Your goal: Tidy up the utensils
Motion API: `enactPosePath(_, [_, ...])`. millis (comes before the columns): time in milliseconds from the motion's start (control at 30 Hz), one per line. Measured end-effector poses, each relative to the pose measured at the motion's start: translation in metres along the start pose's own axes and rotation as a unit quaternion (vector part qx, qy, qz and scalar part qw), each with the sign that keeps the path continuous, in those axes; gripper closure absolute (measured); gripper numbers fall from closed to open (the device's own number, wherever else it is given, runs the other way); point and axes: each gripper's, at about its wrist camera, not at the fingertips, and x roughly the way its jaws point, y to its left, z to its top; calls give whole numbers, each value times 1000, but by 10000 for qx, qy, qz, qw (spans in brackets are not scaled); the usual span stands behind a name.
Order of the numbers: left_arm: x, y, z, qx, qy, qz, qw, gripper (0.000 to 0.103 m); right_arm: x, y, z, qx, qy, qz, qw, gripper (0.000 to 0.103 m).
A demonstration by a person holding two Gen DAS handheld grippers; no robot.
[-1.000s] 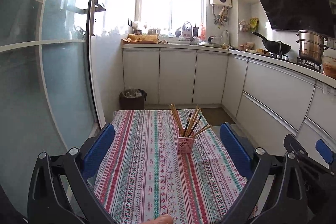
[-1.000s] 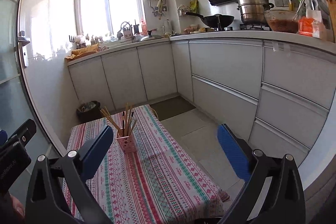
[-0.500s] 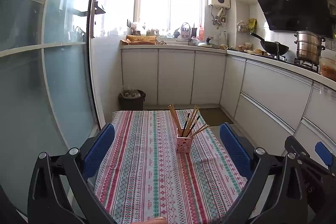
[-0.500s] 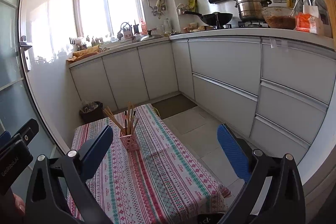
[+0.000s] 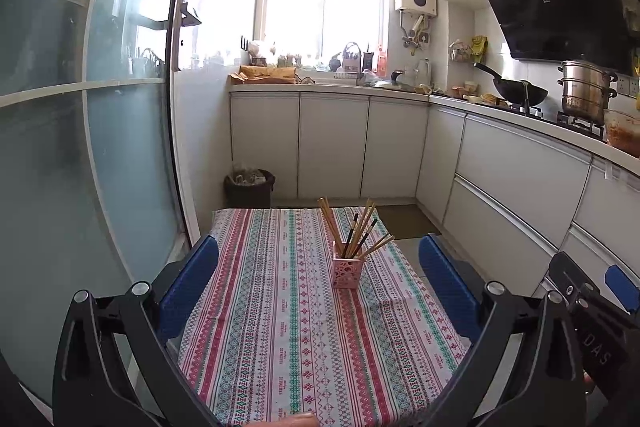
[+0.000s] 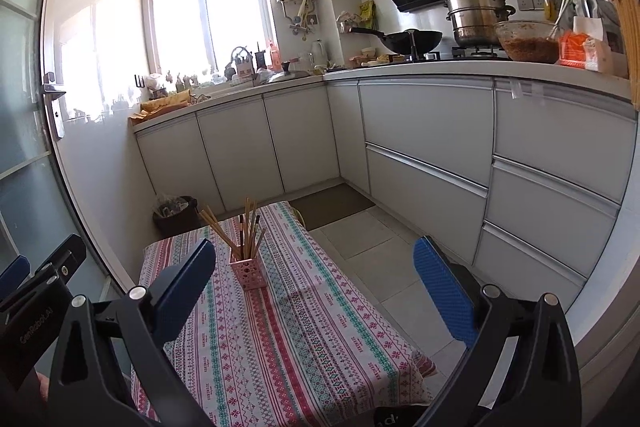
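Observation:
A pink perforated holder (image 5: 347,270) stands upright on the striped tablecloth (image 5: 280,327), with several wooden and dark chopsticks (image 5: 356,231) fanned out of it. It also shows in the right wrist view (image 6: 249,273), with the chopsticks (image 6: 244,231) leaning out. My left gripper (image 5: 320,283) is open and empty, held above the near end of the table, well short of the holder. My right gripper (image 6: 314,283) is open and empty, above the table's right side, with the holder ahead to its left.
A frosted glass sliding door (image 5: 80,147) runs along the left. White cabinets (image 5: 332,143) line the back and right. A dark waste bin (image 5: 249,187) stands behind the table. A wok (image 6: 408,41), steamer pot (image 6: 476,17) and bowl (image 6: 526,45) sit on the counter. Tiled floor (image 6: 384,267) lies right of the table.
Both grippers have drifted slightly back and up, so the holder looks a little farther away. Both stay open. Nothing on the table has moved.

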Motion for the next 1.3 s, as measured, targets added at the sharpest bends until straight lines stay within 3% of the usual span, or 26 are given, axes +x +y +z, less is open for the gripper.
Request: enactPosePath(1300, [-12, 0, -1, 94, -59, -120, 9999, 7, -4, 0, 6, 46, -16, -53, 10000, 6])
